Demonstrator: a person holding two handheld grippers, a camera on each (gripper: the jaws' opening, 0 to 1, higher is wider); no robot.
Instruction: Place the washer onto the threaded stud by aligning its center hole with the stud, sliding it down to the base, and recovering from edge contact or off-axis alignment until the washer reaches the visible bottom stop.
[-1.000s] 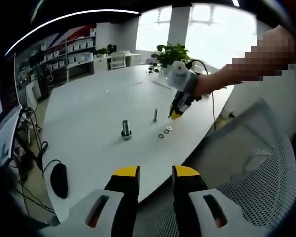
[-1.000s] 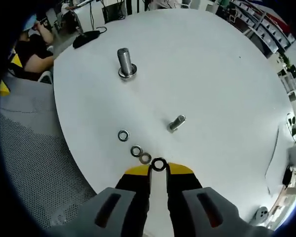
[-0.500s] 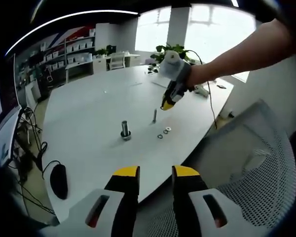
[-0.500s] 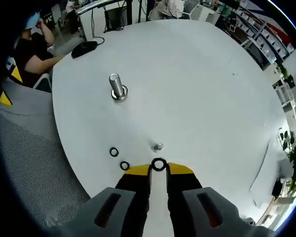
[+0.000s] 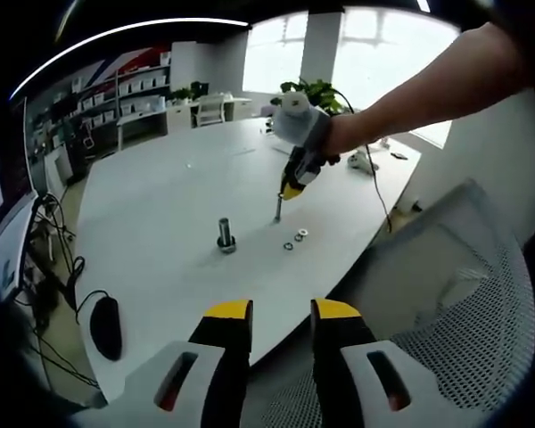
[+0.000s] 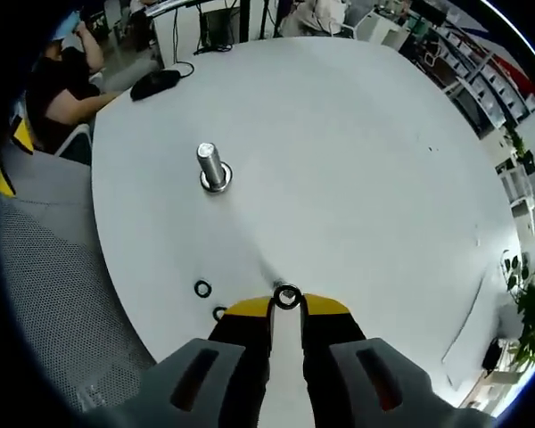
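Observation:
My right gripper [image 6: 287, 306] is shut on a small dark washer [image 6: 287, 296], pinched at the yellow tips. In the left gripper view, that right gripper [image 5: 290, 191] hangs tip-down just above the thin upright threaded stud [image 5: 278, 209] on the white table [image 5: 160, 187]. In the right gripper view, the stud is almost hidden right behind the held washer, seen end-on. A thicker bolt [image 6: 212, 167] [image 5: 225, 234] stands upright farther off. Two loose washers [image 6: 201, 288] [image 5: 288, 245] lie near the stud. My left gripper [image 5: 281, 312] is open and holds nothing, back over the table's near edge.
A black mouse [image 5: 107, 325] [image 6: 154, 82] with its cable lies near the table edge. A grey mesh chair [image 5: 464, 330] [image 6: 53, 294] stands close by. A person [image 6: 58, 89] sits at the table's rim. A potted plant [image 5: 312, 94] stands on the far side.
My right gripper has carried the washer from above the loose washers to right over the thin stud. The left gripper has stayed where it was.

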